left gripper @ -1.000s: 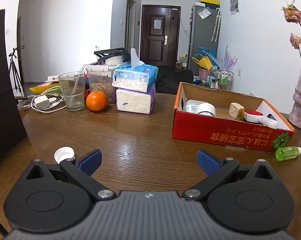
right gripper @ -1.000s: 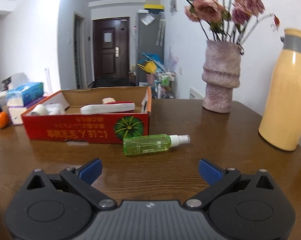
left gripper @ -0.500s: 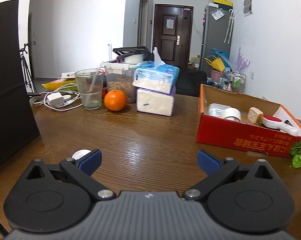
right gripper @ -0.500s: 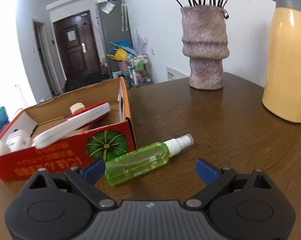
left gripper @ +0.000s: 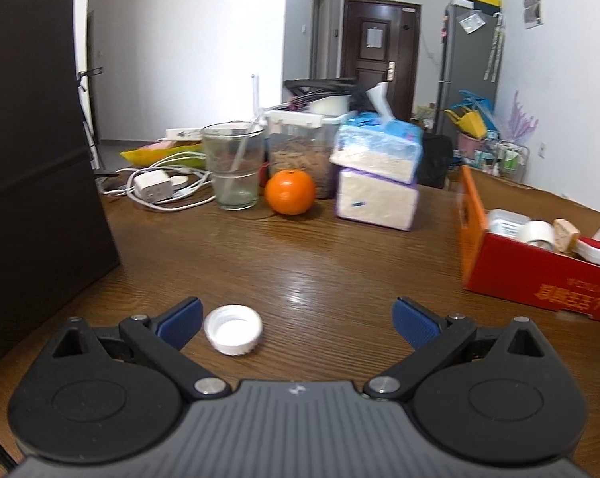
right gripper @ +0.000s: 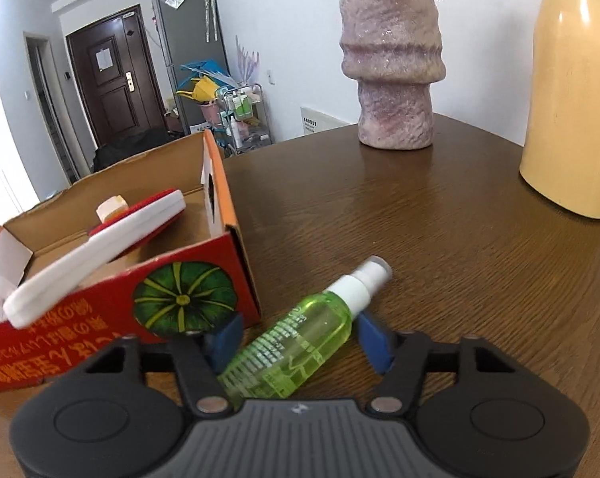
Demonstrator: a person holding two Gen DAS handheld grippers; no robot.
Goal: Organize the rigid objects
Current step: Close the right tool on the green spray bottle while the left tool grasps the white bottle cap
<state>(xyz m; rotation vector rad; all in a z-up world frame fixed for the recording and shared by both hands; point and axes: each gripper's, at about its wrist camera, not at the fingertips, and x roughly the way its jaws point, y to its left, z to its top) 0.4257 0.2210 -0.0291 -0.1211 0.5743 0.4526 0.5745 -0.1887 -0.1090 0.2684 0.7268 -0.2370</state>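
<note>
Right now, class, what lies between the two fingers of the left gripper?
In the left wrist view, a white cap lies open side up on the table, close to the left gripper's left finger. The rest of that gap is bare wood.

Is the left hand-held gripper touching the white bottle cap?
Apart. The left wrist view shows table between the left hand-held gripper and the white bottle cap.
</note>
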